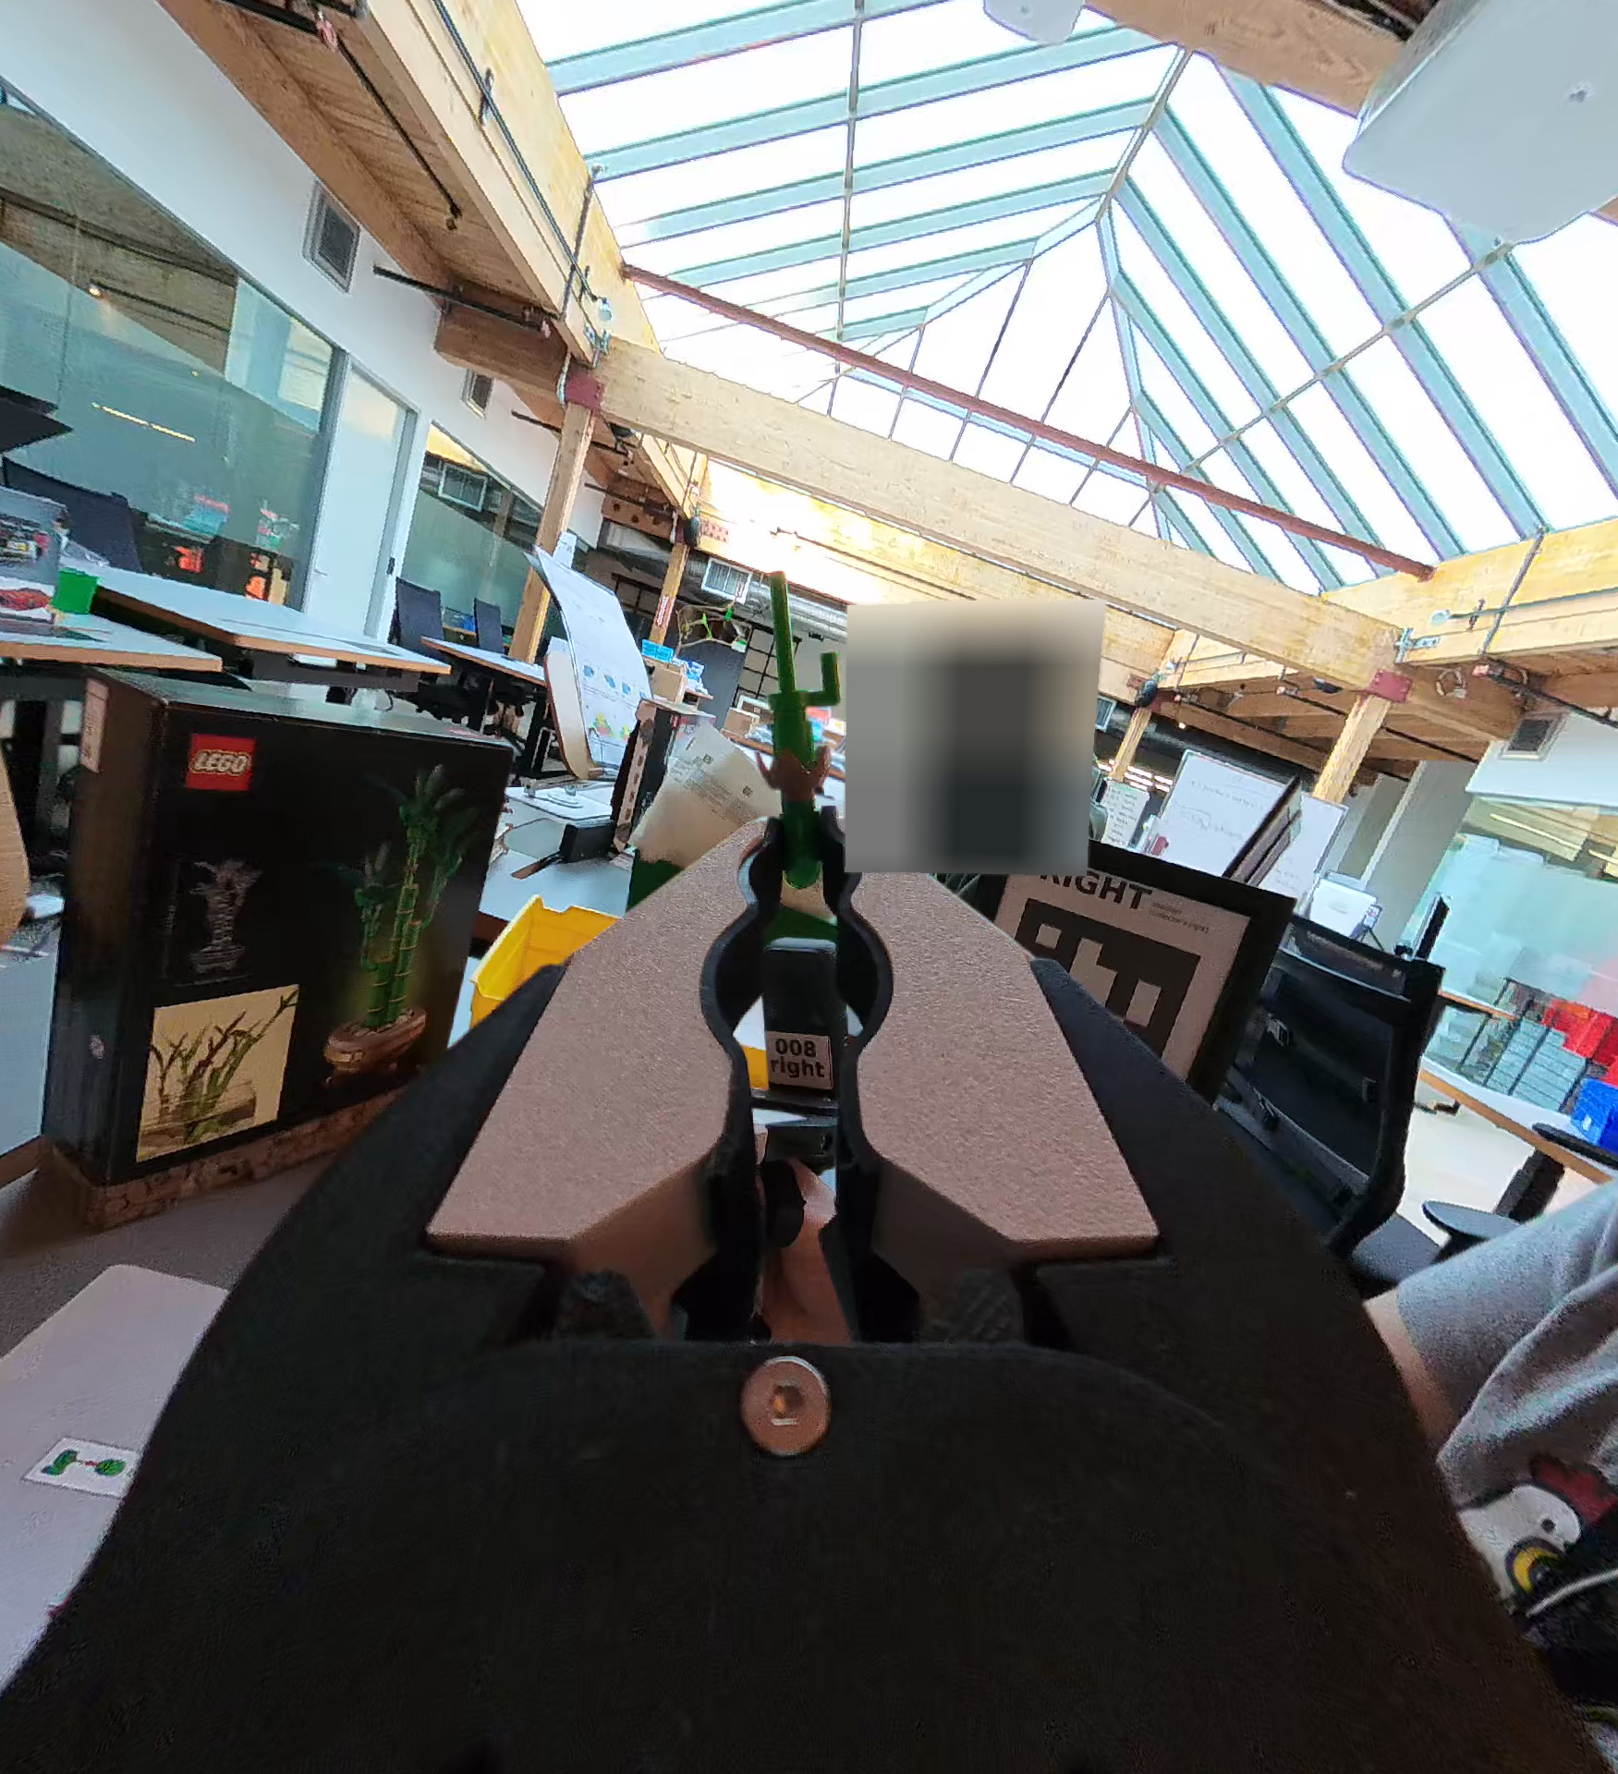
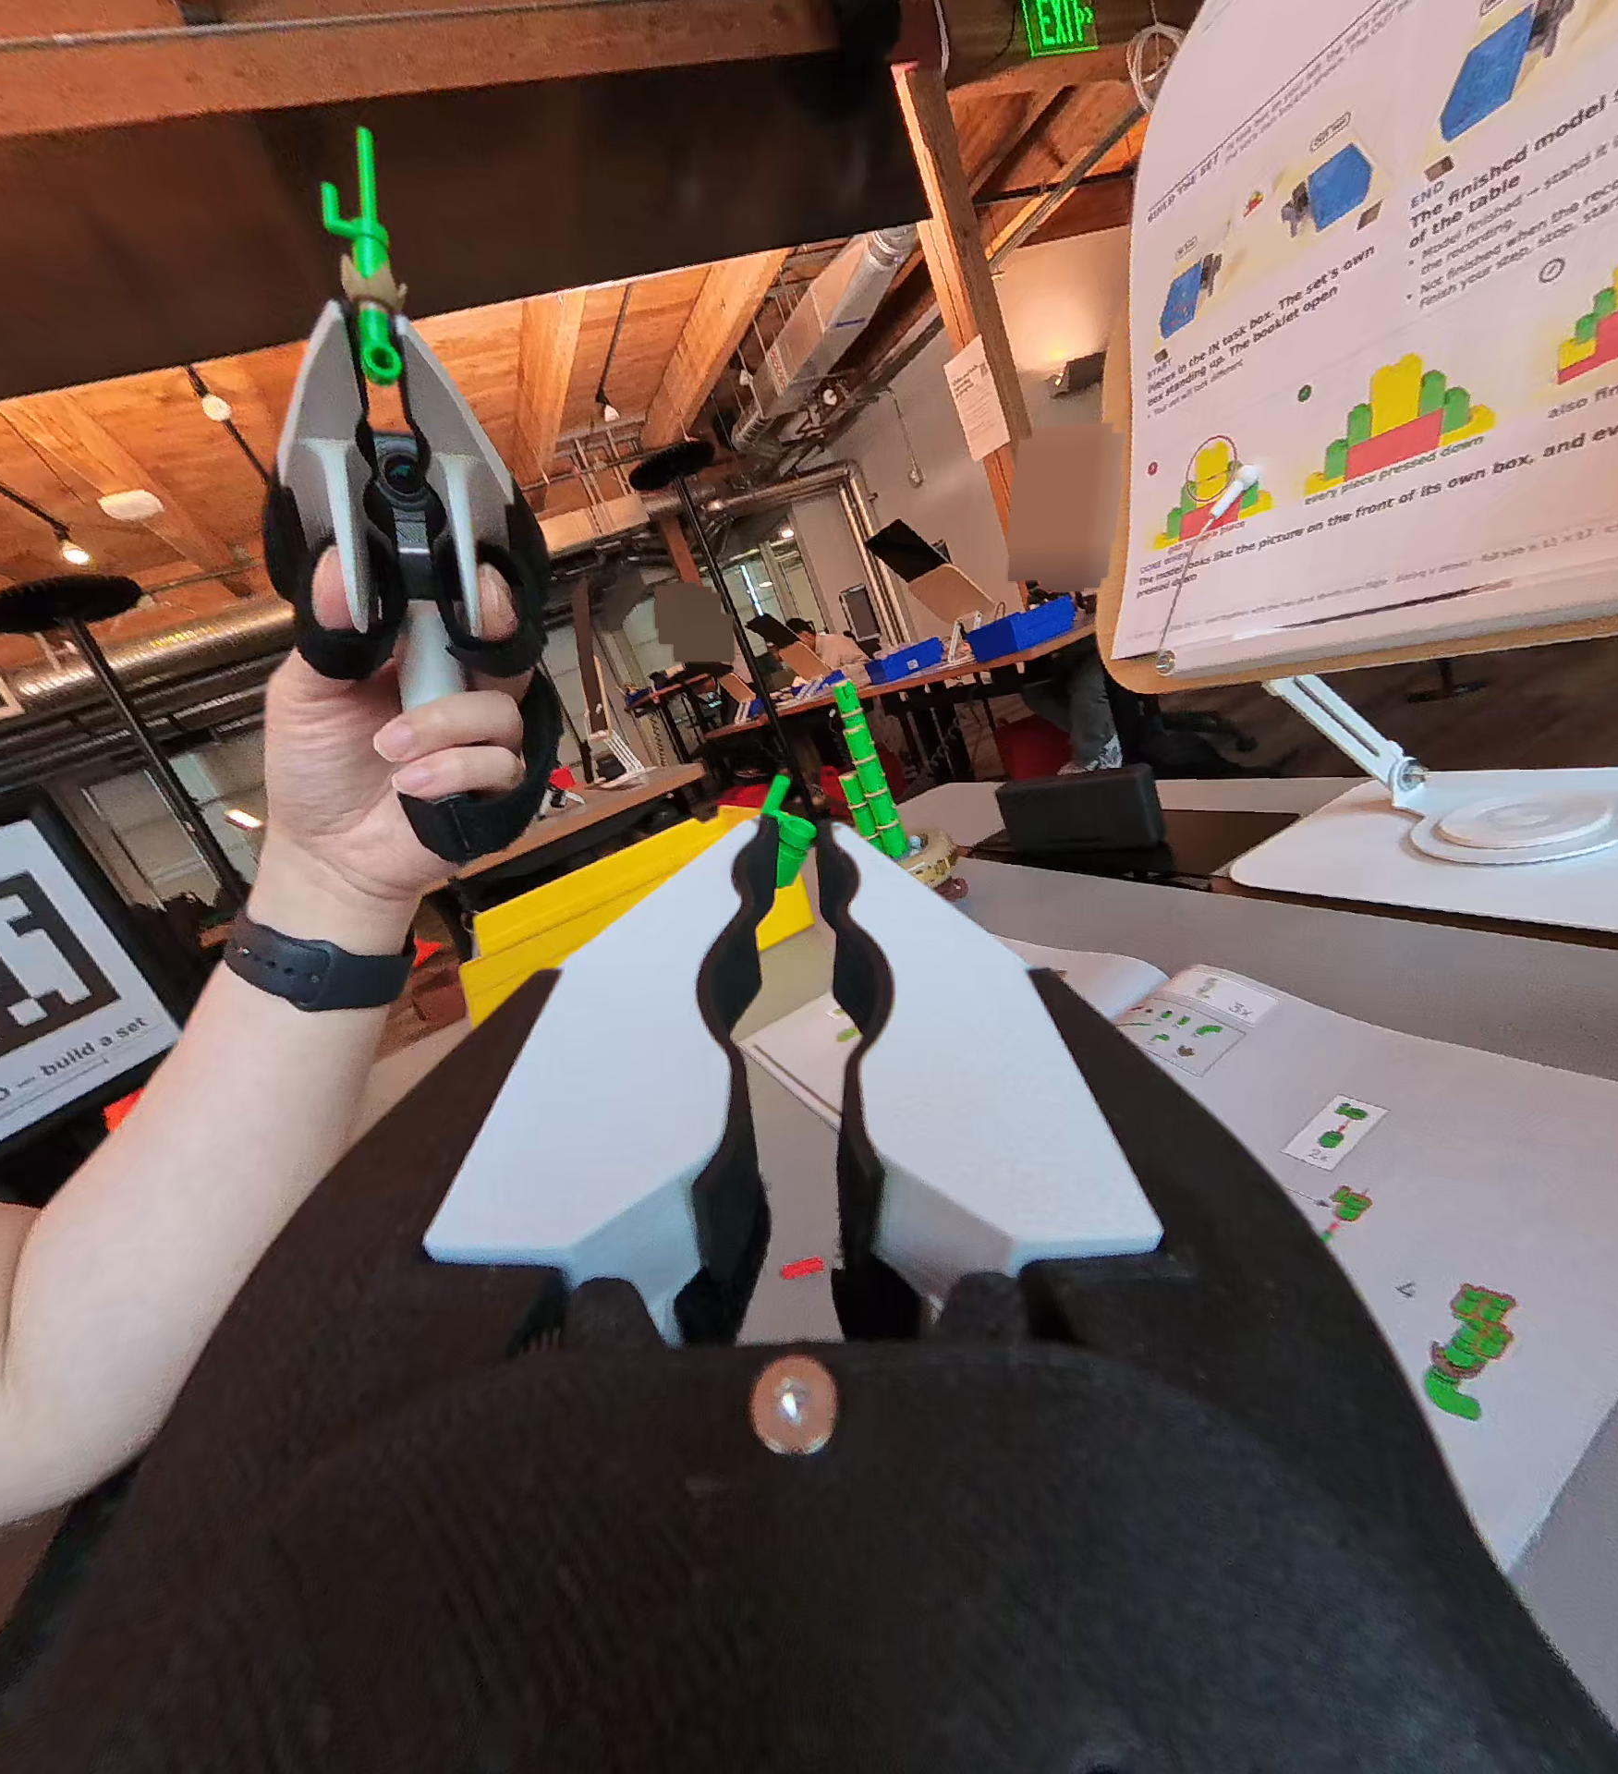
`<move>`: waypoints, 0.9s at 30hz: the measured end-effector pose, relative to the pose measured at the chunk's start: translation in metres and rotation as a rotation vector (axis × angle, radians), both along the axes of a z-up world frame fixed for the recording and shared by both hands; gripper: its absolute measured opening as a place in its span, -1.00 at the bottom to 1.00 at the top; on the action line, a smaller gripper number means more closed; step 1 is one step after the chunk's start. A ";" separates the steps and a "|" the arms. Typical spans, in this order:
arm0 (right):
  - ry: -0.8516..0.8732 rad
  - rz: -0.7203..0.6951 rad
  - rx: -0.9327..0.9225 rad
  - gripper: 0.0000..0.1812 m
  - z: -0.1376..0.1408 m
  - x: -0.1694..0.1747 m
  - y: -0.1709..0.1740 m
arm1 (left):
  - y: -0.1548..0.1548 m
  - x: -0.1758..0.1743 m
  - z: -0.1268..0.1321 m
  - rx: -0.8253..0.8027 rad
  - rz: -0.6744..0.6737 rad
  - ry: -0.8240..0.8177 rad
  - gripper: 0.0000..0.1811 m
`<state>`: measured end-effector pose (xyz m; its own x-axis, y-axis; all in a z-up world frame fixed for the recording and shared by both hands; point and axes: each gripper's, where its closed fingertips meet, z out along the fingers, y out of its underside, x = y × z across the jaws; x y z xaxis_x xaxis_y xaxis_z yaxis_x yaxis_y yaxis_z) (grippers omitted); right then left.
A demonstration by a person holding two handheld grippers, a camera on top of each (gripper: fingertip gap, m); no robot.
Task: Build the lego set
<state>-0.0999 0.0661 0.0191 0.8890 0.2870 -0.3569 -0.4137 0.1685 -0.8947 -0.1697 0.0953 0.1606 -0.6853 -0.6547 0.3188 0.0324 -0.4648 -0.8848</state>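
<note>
Lego stem piece (image 2: 365, 230): thin bright-green rod with a side prong and a brown leafy collar, pinched at its lower end in the left gripper (image 2: 371, 322), jaws pressed together on it. Rod's long axis runs straight out along the jaws, pointing up toward the ceiling. In the left wrist view the same stem (image 1: 790, 710) rises from the gripper (image 1: 797, 864) tips, upright, slightly tilted.

Right gripper (image 2: 790, 850): jaws nearly closed, pinching a small green piece (image 2: 791, 843) at the very tips; a green stub sticks out up-left from it. Exact shape too small to tell.

Key relation: left gripper is held high and well to the upper left of the right jaws, well apart from them. Stem's free end faces up, away from the right gripper. Judgement: the two parts need joining, so the right hand's piece would have to travel up-left to meet the rod, or the left comes down, with the axes lined up.

Partly built green bamboo stalks (image 2: 867, 778) stand on the bench (image 2: 1362, 922) beyond the right jaws. Open instruction booklet (image 2: 1362, 1200) lies right of them. Yellow bin (image 2: 593, 912) sits behind. Set box (image 1: 277, 922) stands on the left.
</note>
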 end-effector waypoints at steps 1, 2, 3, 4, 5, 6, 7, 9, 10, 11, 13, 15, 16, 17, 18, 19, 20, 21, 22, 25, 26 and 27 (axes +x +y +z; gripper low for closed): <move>-0.018 -0.007 -0.010 -0.93 0.000 0.000 0.000 | 0.004 -0.003 0.002 -0.008 0.006 -0.010 -0.94; -0.040 -0.013 -0.016 -0.93 0.001 -0.002 -0.001 | 0.007 -0.006 0.003 -0.014 0.010 -0.015 -0.94; -0.065 -0.020 -0.013 -0.93 0.005 -0.003 -0.003 | 0.010 -0.009 0.005 -0.019 0.013 -0.021 -0.94; -0.094 -0.031 0.003 -0.93 0.012 -0.004 -0.005 | 0.011 -0.012 0.007 -0.025 0.013 -0.031 -0.94; -0.127 -0.044 0.020 -0.93 0.021 -0.006 -0.008 | 0.012 -0.016 0.010 -0.031 0.009 -0.040 -0.94; -0.158 -0.058 0.035 -0.93 0.030 -0.006 -0.011 | 0.011 -0.019 0.013 -0.034 0.003 -0.049 -0.94; -0.190 -0.072 0.051 -0.93 0.040 -0.007 -0.013 | 0.011 -0.022 0.016 -0.034 -0.001 -0.060 -0.94; -0.248 -0.095 0.075 -0.93 0.056 -0.009 -0.016 | 0.008 -0.028 0.021 -0.026 -0.004 -0.077 -0.94; -0.276 -0.098 0.083 -0.93 0.062 -0.010 -0.017 | 0.007 -0.030 0.022 -0.018 -0.003 -0.079 -0.95; -0.301 -0.099 0.082 -0.93 0.067 -0.011 -0.017 | 0.006 -0.031 0.022 -0.010 -0.002 -0.078 -0.94; -0.330 -0.103 0.081 -0.93 0.076 -0.011 -0.017 | 0.006 -0.032 0.022 -0.007 -0.001 -0.067 -0.94; -0.347 -0.100 0.103 -0.93 0.090 -0.012 -0.018 | 0.006 -0.032 0.023 -0.017 -0.006 -0.061 -0.94; -0.352 -0.100 0.116 -0.93 0.098 -0.012 -0.019 | 0.006 -0.031 0.023 -0.024 -0.008 -0.060 -0.94; -0.356 -0.099 0.121 -0.93 0.107 -0.012 -0.020 | 0.006 -0.030 0.023 -0.029 -0.010 -0.060 -0.95; -0.363 -0.100 0.121 -0.93 0.116 -0.012 -0.019 | 0.007 -0.029 0.023 -0.033 -0.011 -0.058 -0.94; -0.377 -0.103 0.118 -0.93 0.124 -0.013 -0.019 | 0.007 -0.027 0.022 -0.037 -0.010 -0.056 -0.95; -0.395 -0.106 0.108 -0.93 0.132 -0.013 -0.018 | 0.007 -0.025 0.022 -0.039 -0.006 -0.055 -0.94; -0.416 -0.107 0.095 -0.93 0.138 -0.015 -0.017 | 0.008 -0.023 0.021 -0.043 0.000 -0.055 -0.94; -0.436 -0.105 0.084 -0.93 0.144 -0.017 -0.016 | 0.009 -0.020 0.020 -0.051 0.005 -0.057 -0.95; -0.479 -0.106 0.033 -0.93 0.152 -0.021 -0.010 | 0.011 -0.015 0.019 -0.082 -0.004 -0.063 -0.94; -0.492 -0.091 0.011 -0.93 0.152 -0.023 -0.008 | 0.011 -0.014 0.018 -0.090 -0.014 -0.067 -0.94; -0.506 -0.080 -0.005 -0.93 0.153 -0.026 -0.007 | 0.011 -0.012 0.018 -0.098 -0.020 -0.067 -0.94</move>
